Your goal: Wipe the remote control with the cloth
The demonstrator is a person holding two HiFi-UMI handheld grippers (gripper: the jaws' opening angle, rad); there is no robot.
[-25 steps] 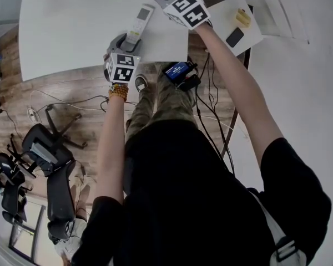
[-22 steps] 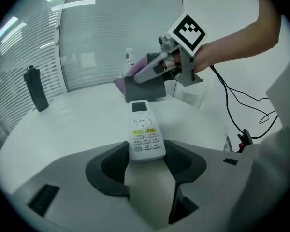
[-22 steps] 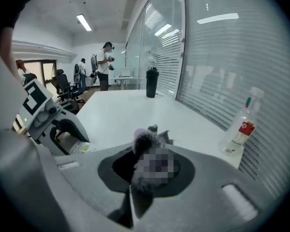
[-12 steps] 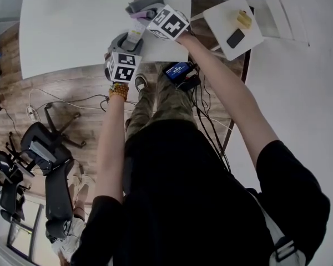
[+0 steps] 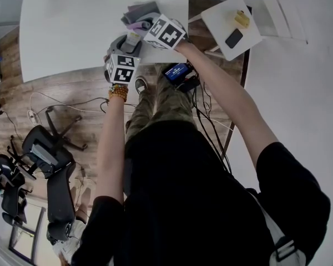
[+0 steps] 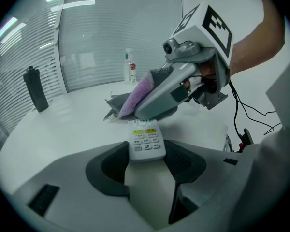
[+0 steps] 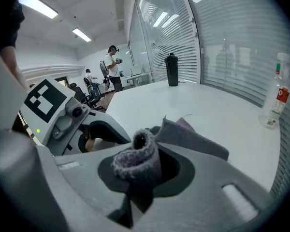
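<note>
A white remote control (image 6: 146, 141) with yellow and grey buttons lies between the jaws of my left gripper (image 6: 146, 152), which is shut on its near end. In the head view the remote (image 5: 133, 38) is just above the white table (image 5: 72, 26) near its front edge, past the left gripper (image 5: 127, 44). My right gripper (image 7: 135, 164) is shut on a grey and purple cloth (image 7: 135, 156). From the left gripper view, the right gripper (image 6: 135, 112) presses the cloth (image 6: 135, 96) onto the remote's far end, hiding that part. The cloth (image 5: 140, 13) trails onto the table beyond.
A black bottle (image 6: 36, 88) and a clear spray bottle (image 6: 130, 66) stand at the table's far side. A small side table (image 5: 219, 18) at the right carries a phone and a yellow item. Office chairs (image 5: 44, 148) and cables are on the floor. People stand far off (image 7: 111, 62).
The right gripper has swung left and down with the cloth, from the table's right part onto the remote's far end. The left gripper and the remote have stayed put.
</note>
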